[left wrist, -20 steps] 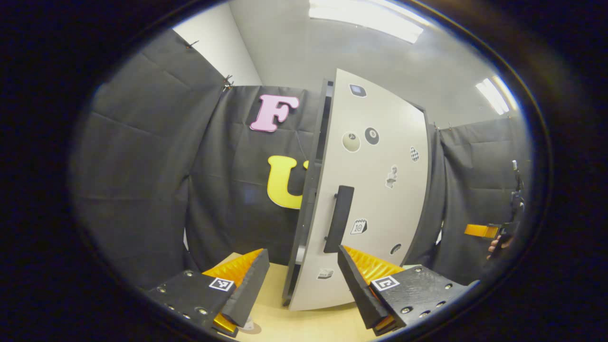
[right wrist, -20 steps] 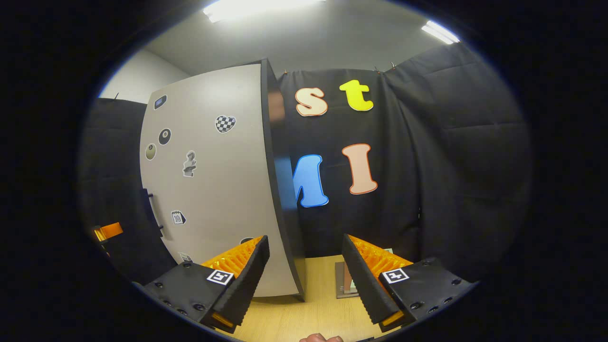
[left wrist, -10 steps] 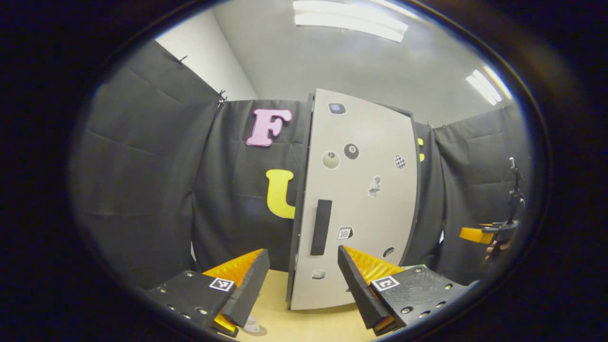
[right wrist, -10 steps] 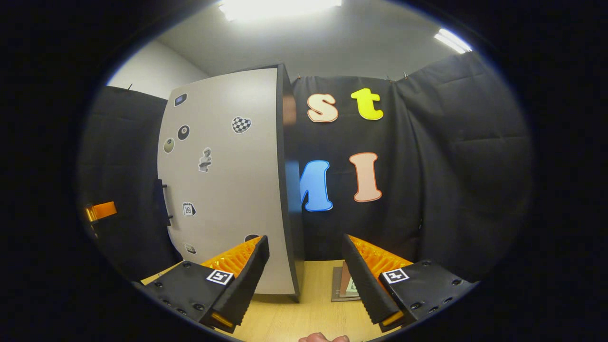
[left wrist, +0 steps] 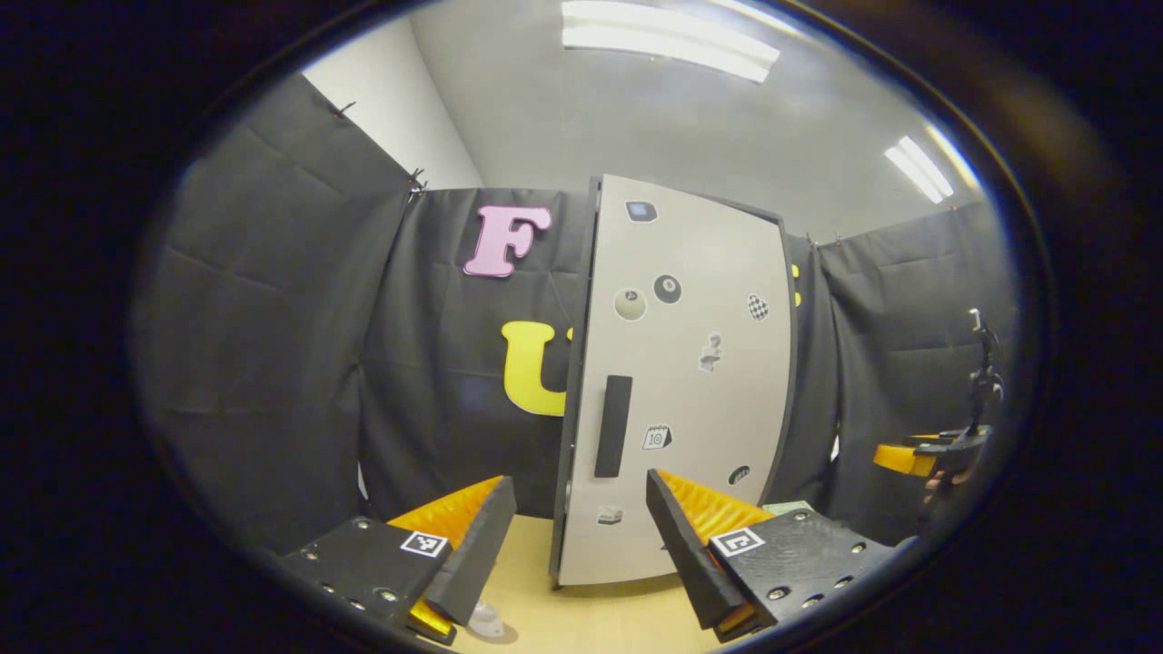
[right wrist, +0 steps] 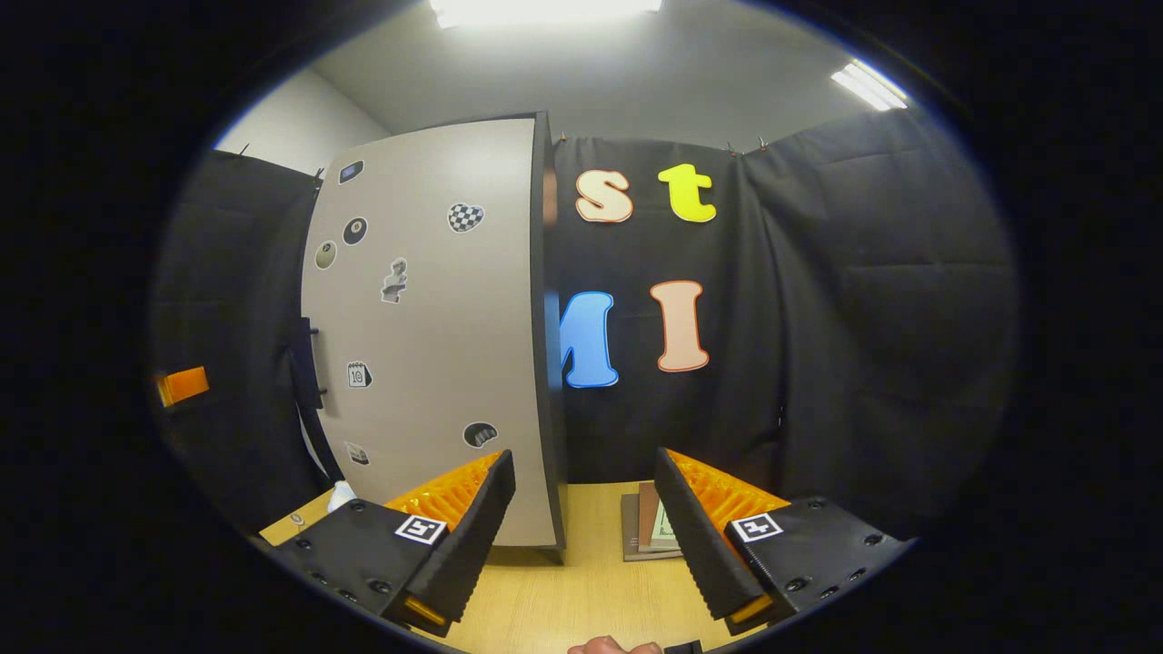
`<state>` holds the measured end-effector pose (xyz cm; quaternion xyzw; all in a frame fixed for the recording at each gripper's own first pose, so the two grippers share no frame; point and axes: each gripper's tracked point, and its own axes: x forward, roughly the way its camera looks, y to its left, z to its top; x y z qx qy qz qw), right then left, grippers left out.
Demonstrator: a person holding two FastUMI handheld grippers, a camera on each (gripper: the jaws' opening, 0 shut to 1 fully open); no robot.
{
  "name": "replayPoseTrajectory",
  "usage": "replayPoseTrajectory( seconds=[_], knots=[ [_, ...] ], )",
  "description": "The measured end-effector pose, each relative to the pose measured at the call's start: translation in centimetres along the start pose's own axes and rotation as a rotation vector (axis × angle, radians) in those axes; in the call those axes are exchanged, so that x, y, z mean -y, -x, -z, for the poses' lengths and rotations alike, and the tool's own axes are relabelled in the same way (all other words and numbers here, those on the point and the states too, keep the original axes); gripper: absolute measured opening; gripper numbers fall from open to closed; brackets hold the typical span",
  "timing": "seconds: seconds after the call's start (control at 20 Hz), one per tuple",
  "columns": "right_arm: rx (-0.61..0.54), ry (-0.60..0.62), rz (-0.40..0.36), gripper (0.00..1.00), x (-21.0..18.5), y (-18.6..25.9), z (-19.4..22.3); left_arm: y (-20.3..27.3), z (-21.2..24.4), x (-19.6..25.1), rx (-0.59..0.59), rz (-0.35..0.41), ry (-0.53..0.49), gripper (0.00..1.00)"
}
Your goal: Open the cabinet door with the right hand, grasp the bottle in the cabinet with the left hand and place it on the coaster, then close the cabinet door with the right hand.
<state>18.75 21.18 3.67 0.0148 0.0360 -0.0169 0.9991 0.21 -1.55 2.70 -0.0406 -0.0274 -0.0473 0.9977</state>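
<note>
The cabinet stands on the wooden table (left wrist: 600, 618), its grey sticker-covered door (left wrist: 690, 381) flush with the dark frame, black handle (left wrist: 613, 425) on the left edge. My left gripper (left wrist: 581, 545) is open and empty, short of the door's lower part. A small pale object (left wrist: 486, 620) lies low by its left finger; what it is I cannot tell. In the right gripper view the same door (right wrist: 436, 345) fills the left, and my right gripper (right wrist: 581, 545) is open and empty before the cabinet's right corner. The left gripper (right wrist: 182, 386) shows far left.
A flat stack of books or pads (right wrist: 647, 527) lies on the table (right wrist: 581, 599) right of the cabinet. A pale thing (right wrist: 341, 495) sits near the table's left edge. The right gripper (left wrist: 918, 454), held by a hand, shows at the far right of the left gripper view.
The dark gap at the door's handle edge has closed, so the door now sits flush. Both grippers have drawn back a little from the cabinet, still open.
</note>
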Motion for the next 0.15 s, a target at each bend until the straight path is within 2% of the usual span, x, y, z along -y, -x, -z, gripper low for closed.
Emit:
replayPoseTrajectory(
  seconds=[0.1,0.15],
  knots=[
    [0.008,-0.013,0.013,0.98,-0.29,0.43,0.13,0.41,0.70,-0.59,0.000,0.009,0.024,0.89],
    [0.015,-0.012,0.023,0.92,-0.30,0.59,0.16,0.44,1.12,-0.91,-0.004,0.019,0.027,0.87]
  ],
)
